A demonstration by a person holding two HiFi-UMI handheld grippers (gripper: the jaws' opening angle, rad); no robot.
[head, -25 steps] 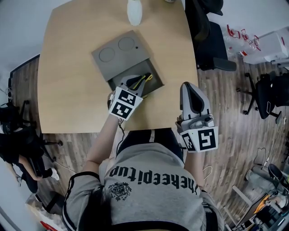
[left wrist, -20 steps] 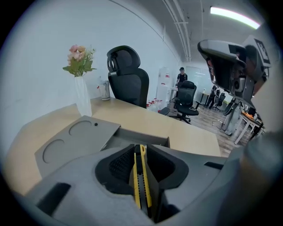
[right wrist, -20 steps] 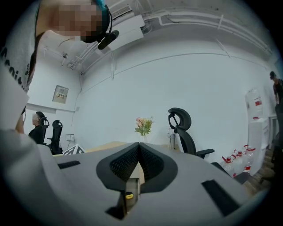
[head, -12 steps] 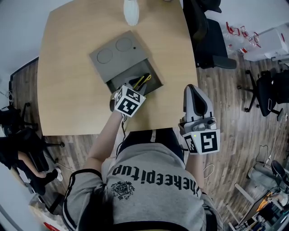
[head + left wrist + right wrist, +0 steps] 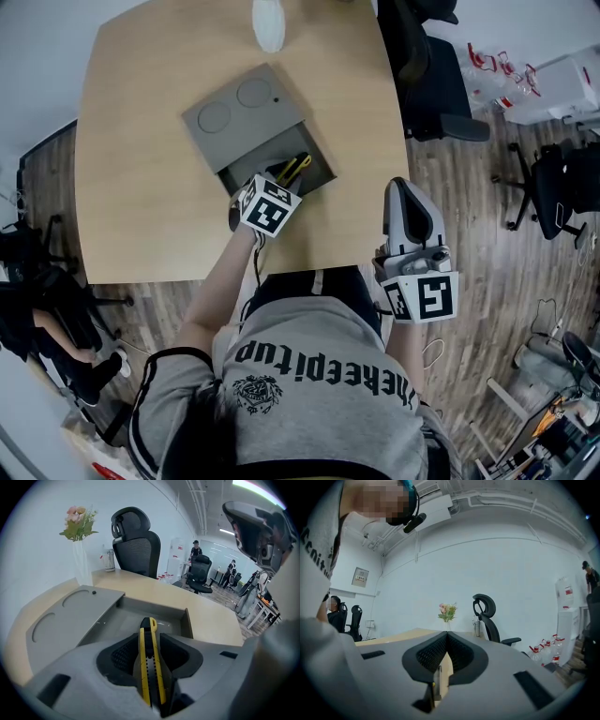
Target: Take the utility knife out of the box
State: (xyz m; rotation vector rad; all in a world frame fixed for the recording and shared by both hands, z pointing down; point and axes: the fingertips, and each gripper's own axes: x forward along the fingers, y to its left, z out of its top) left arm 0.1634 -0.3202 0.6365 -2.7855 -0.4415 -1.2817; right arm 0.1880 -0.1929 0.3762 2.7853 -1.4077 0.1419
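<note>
The left gripper (image 5: 281, 180) points down into the open end of the grey box (image 5: 234, 108) on the wooden table (image 5: 141, 187). Its jaws have just been opening and now stand apart. The yellow-and-black utility knife (image 5: 149, 660) lies lengthwise in the gap between them, with space on either side, so the pads do not press it. The knife rests in the box's open compartment, its far end reaching just past the jaw tips toward the compartment's back wall. The covered part of the box, with two round recesses, is ahead and to the left of that gripper. Further on is a vase of flowers (image 5: 79, 524) and an office chair (image 5: 136, 536). The right gripper (image 5: 403, 187) is well apart to the left gripper's right, by the table's edge, with its jaws closed tip to tip.
</note>
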